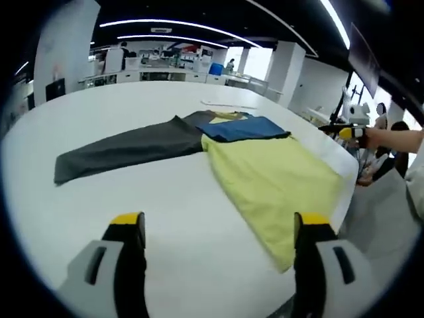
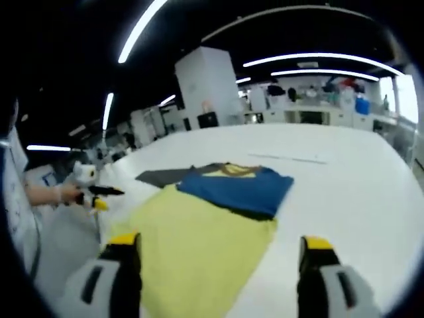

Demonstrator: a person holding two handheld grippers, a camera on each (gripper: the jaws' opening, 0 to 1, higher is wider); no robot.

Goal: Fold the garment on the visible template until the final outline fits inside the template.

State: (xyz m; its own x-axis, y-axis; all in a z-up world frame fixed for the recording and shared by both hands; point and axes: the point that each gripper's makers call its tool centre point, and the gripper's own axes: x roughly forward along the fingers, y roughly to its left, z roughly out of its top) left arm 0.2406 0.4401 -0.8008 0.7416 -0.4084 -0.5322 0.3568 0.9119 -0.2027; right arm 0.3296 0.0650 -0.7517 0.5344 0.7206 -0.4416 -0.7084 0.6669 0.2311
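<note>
A garment lies spread on a broad white counter in a large open-plan room lit by long ceiling light strips, as seen in the left gripper view. The garment shows three colours: a dark grey part stretching away toward the left of that view, a blue part folded over its middle, and a wide yellow part running toward the counter's near right edge, where its corner reaches close to the rim. The left hand-held gripper hovers above the bare counter short of the cloth, its two yellow-tipped jaws standing well apart with nothing between them. At the far right of this view the other hand-held gripper comes in, held in a person's hand off the counter's edge. In the right gripper view the same garment is seen from the opposite side: the yellow part nearest, the blue part lying on top of it, and the dark grey part beyond. The right hand-held gripper is likewise spread wide and grasps nothing, its jaws framing the yellow cloth from above. At the left of this view a person's hand holds the left hand-held gripper beside the counter. Desks and shelving stand in the blurred background.
</note>
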